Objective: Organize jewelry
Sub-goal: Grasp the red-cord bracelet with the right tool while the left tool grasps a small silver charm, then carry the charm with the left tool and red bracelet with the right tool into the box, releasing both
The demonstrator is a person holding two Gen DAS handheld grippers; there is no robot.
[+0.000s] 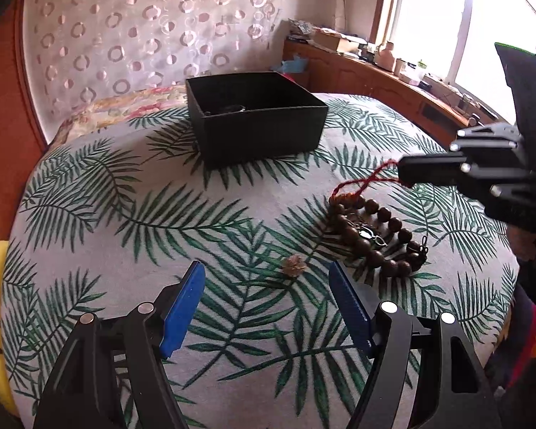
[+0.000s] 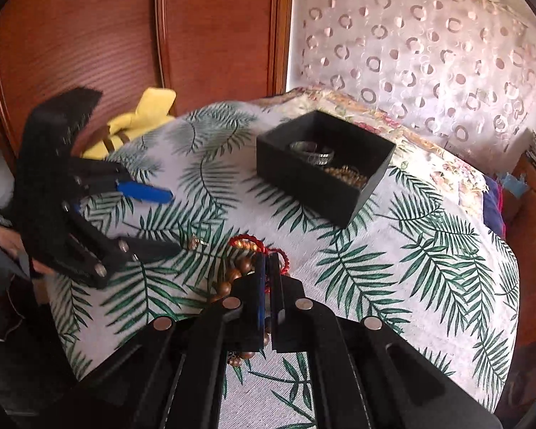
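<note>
No legible writing (black box (image 2: 325, 178), plain sides)

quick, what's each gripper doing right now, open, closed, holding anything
Left gripper: open, empty.
Right gripper: closed on the red cord of the bead bracelet.

Brown bead bracelet (image 1: 375, 236) — red-corded, near box (image 1: 257, 121)
</note>
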